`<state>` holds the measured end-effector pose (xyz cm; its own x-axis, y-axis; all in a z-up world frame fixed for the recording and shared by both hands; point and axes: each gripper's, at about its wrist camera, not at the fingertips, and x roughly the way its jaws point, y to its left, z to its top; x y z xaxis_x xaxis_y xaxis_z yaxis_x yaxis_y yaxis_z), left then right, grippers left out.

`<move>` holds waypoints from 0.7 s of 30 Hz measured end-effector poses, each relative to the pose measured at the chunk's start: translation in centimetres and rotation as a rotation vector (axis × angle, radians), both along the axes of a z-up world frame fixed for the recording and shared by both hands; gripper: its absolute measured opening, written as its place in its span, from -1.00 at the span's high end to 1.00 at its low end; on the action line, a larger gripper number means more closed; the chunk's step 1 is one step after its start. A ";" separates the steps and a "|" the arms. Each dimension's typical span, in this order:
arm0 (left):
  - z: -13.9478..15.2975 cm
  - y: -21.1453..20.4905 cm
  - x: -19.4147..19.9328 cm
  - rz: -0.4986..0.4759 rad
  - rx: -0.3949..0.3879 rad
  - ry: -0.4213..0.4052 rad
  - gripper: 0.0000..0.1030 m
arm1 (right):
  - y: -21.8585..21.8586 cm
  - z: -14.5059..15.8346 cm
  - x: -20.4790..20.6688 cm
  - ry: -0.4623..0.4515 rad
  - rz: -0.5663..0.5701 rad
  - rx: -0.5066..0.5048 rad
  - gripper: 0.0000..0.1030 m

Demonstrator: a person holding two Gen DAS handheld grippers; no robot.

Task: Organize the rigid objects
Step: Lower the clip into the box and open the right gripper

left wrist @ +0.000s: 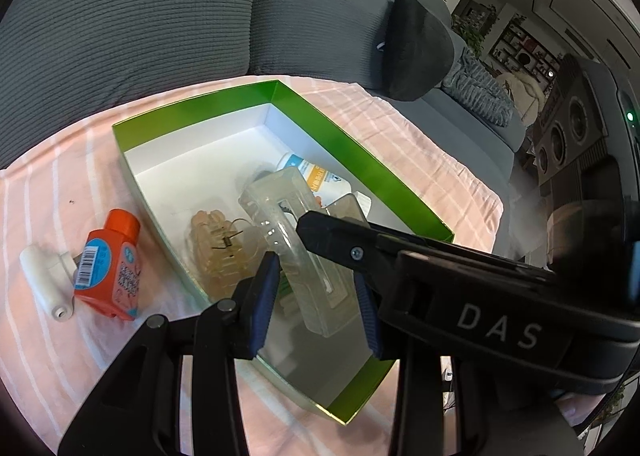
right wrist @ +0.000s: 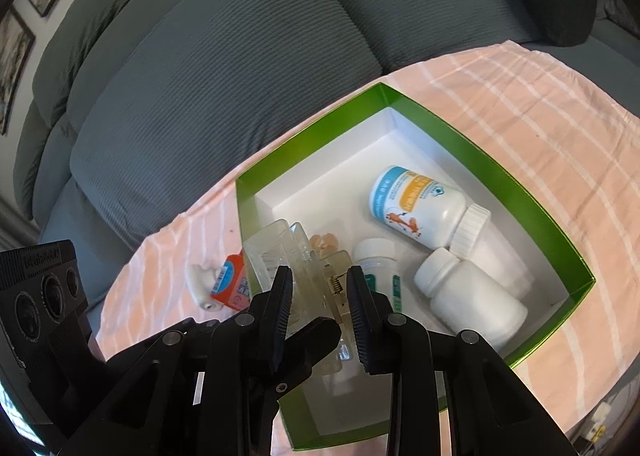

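Orange bottle [left wrist: 110, 268], white tube [left wrist: 46, 276] outside box [left wrist: 360, 159].

Both grippers are matte black plastic. The left gripper [left wrist: 316, 288] has dark blue ribbed pads [left wrist: 262, 298] and round silver pivot pins. At 3 o'clock, the right gripper's [right wrist: 320, 312] body shows white "DAS" lettering, a cross-head screw, and what may be a blue trim.

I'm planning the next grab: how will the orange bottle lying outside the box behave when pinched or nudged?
The orange bottle looks like rigid plastic, so it probably won't flex. It lies flat on its broad labelled side on the striped cloth, so it should slide rather than roll. A nudge would likely also shove the white piece touching it.
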<state>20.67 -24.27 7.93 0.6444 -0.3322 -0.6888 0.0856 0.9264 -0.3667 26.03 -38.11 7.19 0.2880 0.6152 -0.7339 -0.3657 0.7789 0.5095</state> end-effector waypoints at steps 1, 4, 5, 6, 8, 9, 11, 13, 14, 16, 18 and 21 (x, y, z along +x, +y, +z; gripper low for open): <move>0.0 -0.1 0.1 -0.003 -0.001 0.002 0.31 | -0.1 0.0 0.1 0.002 -0.005 -0.001 0.39; -0.2 -0.2 0.4 -0.007 -0.004 0.005 0.31 | -0.3 -0.2 0.2 0.008 -0.014 -0.006 0.39; -0.2 -0.2 0.4 -0.008 -0.006 0.007 0.31 | -0.3 -0.2 0.3 0.009 -0.015 -0.006 0.39; -0.3 -0.2 0.6 -0.011 -0.008 0.009 0.31 | -0.3 -0.3 0.3 0.012 -0.019 -0.007 0.39; -0.3 -0.2 0.7 -0.010 -0.009 0.010 0.31 | -0.4 -0.3 0.5 0.016 -0.023 -0.010 0.39; -0.3 -0.2 0.8 -0.012 -0.010 0.012 0.31 | -0.4 -0.4 0.6 0.019 -0.023 -0.008 0.39; -0.3 -0.1 1.0 -0.015 -0.009 0.014 0.31 | -0.4 -0.4 0.8 0.024 -0.029 -0.008 0.39; -0.3 0.0 1.4 -0.016 -0.006 0.015 0.31 | -0.4 -0.5 1.1 0.028 -0.033 -0.004 0.39; -0.3 0.1 1.6 -0.015 -0.006 0.016 0.31 | -0.3 -0.5 1.4 0.031 -0.037 0.000 0.39; -0.4 0.2 1.9 -0.014 -0.005 0.019 0.31 | -0.2 -0.7 1.8 0.037 -0.043 0.006 0.39; -0.5 0.3 2.2 -0.013 -0.003 0.023 0.31 | -0.1 -0.8 2.1 0.044 -0.046 0.013 0.39; -0.6 0.7 2.6 -0.013 -0.006 0.025 0.31 | 0.2 -1.1 2.6 0.056 -0.047 0.011 0.39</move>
